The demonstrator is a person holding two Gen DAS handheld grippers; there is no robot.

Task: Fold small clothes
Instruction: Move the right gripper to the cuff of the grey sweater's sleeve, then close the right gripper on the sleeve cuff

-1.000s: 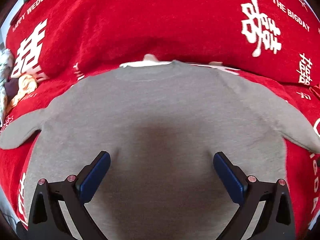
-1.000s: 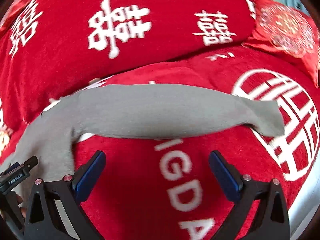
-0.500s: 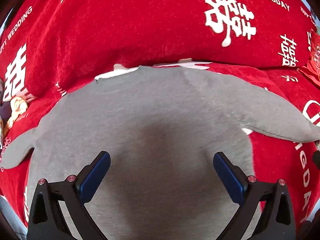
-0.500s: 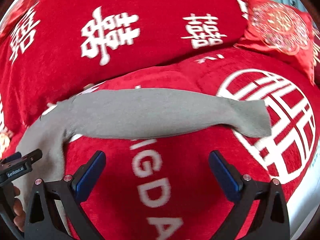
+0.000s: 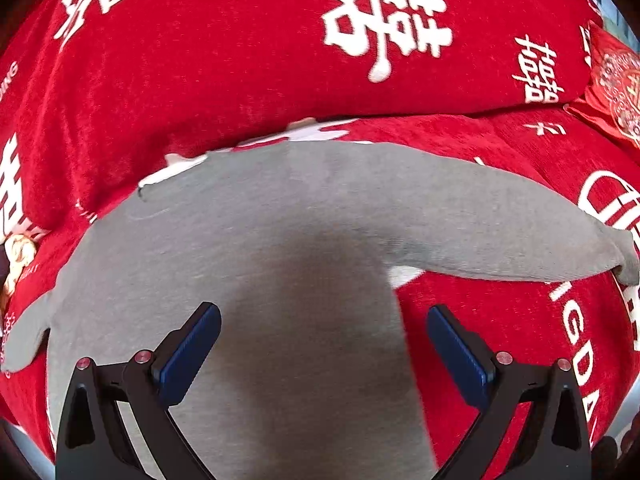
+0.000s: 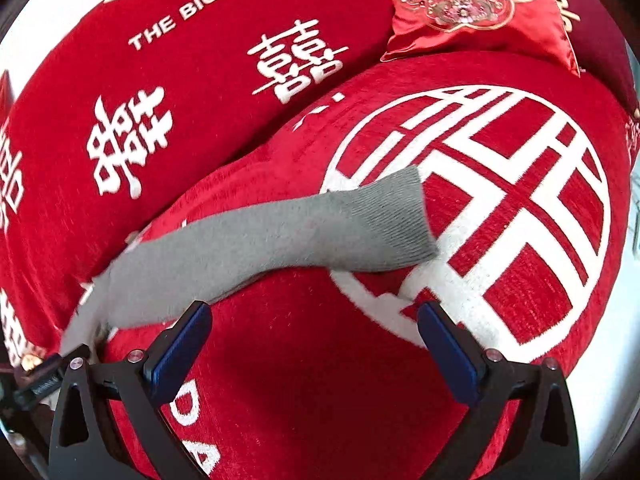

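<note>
Left gripper (image 5: 323,354) has its blue-padded fingers (image 5: 191,350) spread wide with nothing between them, sitting at the bottom of the left wrist view over the body of the grey sweater (image 5: 256,264). One finger is over the grey fabric, the other is over the red cover just past the sweater's side edge. Can't tell if they're actually touching the cloth or just above it.

Right gripper (image 6: 313,350) is the same deal: fingers (image 6: 182,346) wide apart, empty, at the bottom of the right wrist view. The lower-left finger sits right at the edge of the sweater sleeve (image 6: 280,236); the other one is over the white round pattern on the red cover (image 6: 304,380).

The sweater lies flat and spread out on the red cover, which has white lettering and double-happiness characters on it. In the left wrist view it fills the middle and lower left of the frame, one sleeve running out to the right edge and a short bit of the other sleeve (image 5: 24,340) poking out at the far left. In the right wrist view the long sleeve runs from lower left up to the centre, ribbed cuff (image 6: 394,216) lying on the white circle print.

A big red cushion (image 5: 240,48) stands behind the sweater across the top of the frame, and a shiny embroidered red pillow (image 6: 472,4) sits in the upper right of the right wrist view.
</note>
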